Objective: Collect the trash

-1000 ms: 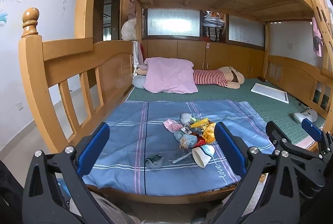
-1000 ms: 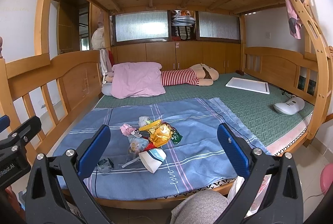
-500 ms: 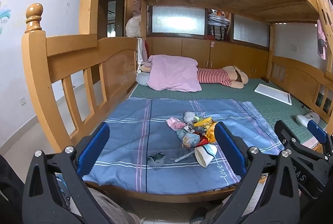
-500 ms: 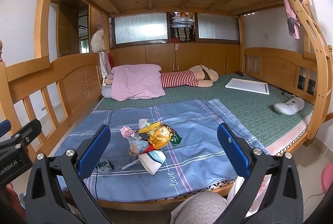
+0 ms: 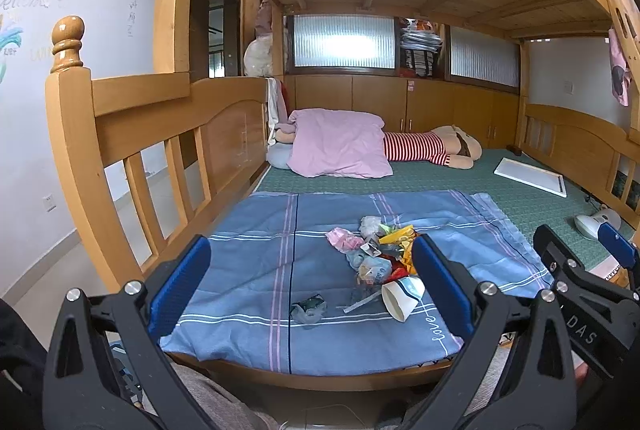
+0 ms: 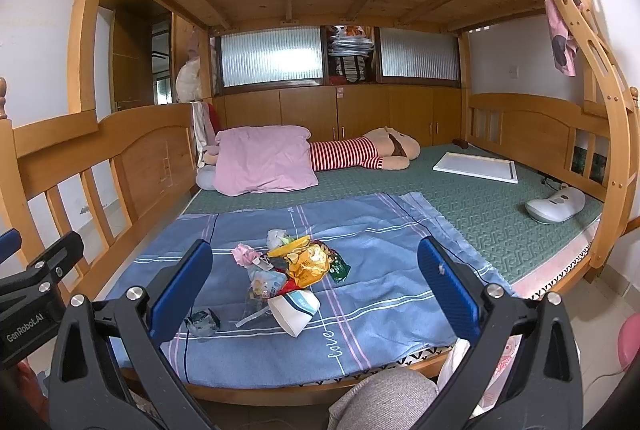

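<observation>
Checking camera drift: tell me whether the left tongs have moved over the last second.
Yes. The left tongs shifted slightly: the bedpost knob sits lower and farther right in their view.

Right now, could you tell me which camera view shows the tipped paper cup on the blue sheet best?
The right wrist view shows the paper cup best: it lies unobstructed between the open right tool's fingers, with its mouth and printed side visible. In the left wrist view the cup sits right beside the left tool's right finger, close to being covered.
</observation>
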`<state>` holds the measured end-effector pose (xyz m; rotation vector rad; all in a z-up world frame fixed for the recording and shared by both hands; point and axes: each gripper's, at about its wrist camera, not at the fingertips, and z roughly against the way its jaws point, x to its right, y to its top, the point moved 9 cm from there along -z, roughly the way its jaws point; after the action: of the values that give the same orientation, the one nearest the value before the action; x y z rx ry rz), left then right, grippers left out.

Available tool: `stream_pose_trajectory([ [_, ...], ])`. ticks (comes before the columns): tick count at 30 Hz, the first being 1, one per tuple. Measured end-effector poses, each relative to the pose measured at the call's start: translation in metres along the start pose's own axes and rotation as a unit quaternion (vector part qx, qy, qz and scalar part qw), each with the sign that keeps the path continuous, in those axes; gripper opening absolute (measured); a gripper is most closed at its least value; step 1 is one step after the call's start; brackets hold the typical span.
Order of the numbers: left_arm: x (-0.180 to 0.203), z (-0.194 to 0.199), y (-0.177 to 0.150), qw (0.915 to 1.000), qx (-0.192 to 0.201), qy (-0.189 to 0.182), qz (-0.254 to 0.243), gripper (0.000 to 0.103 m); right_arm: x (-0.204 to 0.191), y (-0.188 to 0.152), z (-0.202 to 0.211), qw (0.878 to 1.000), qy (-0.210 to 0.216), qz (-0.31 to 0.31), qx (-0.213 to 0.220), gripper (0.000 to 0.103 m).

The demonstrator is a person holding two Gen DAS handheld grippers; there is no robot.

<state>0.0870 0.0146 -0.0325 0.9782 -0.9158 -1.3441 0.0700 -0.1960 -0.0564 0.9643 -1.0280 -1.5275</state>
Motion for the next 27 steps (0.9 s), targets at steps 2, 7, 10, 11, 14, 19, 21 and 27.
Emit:
stream_pose_trajectory([
  [2,0.0003,0.0003,0.0000,1.0000,0.000,0.000,0.000,0.100,0.0000,-0.0003,0.0001,1.000,0.000,0.001,0.000,0.100],
  [7,0.0009,0.0008,0.0000,1.0000,0.001,0.001,-0.005,0.100,0.0006,0.0004,-0.0005,1.000,-0.001,0.000,0.000,0.100],
  [10,0.0006,0.0001,0.0001,1.0000,0.002,0.001,-0.006,0.100,0.0004,0.0002,-0.0006,1.000,-0.001,0.000,0.000,0.100],
  [11,0.0009,0.0005,0.0004,1.0000,0.002,0.001,-0.006,0.100,0.0003,0.0003,-0.0007,1.000,-0.001,-0.001,0.001,0.100],
  [14,0.0024,0.0014,0.0002,1.0000,0.002,0.001,-0.007,0.100,0.0000,0.0004,-0.0011,1.000,-0.001,0.001,0.000,0.100],
  [19,0.0025,0.0014,0.0010,1.0000,0.003,0.000,-0.009,0.100,0.0002,0.0007,-0.0005,1.000,0.000,0.000,0.000,0.100],
  [21,0.0026,0.0013,0.0010,1.0000,0.003,0.001,-0.009,0.100,0.0002,0.0007,-0.0005,1.000,-0.001,0.000,0.000,0.100],
  [27,0.0029,0.0020,0.0013,0.9999,0.005,0.001,-0.009,0.100,-0.0002,0.0007,-0.0010,1.000,-0.001,-0.001,0.000,0.100],
])
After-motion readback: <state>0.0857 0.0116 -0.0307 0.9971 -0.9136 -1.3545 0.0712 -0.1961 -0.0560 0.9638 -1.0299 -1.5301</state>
